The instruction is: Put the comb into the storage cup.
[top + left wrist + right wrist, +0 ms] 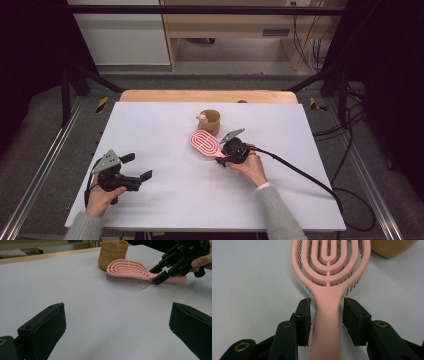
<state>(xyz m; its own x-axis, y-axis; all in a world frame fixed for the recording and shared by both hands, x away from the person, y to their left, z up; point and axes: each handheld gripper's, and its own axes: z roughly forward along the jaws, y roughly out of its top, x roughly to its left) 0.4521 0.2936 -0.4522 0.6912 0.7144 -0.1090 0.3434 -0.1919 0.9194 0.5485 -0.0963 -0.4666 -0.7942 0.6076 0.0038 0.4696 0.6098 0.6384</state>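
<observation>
Near the middle of the white table (165, 195) lies one pink hairbrush (204, 142), bristles down, its oval head toward the far edge and its handle pointing back at the person's right hand (251, 168). Just beyond the head stands one small tan pot (210, 121), close to the brush, with something pale poking from its mouth; whether pot and brush touch I cannot tell.

There are two tongs, one per hand. The right gripper (326, 315) straddles the brush handle where it narrows below the head. Its jaws are partly drawn in, one on each side of the handle, and in the right gripper view a thin gap shows between each pad and the pink plastic, so they do not pinch it. In the left gripper view the same jaws sit low at the handle.

The left gripper (136, 167) rests at the near left of the table, well apart from the brush, jaws spread wide with bare table between them, held by the left hand (100, 197).
</observation>
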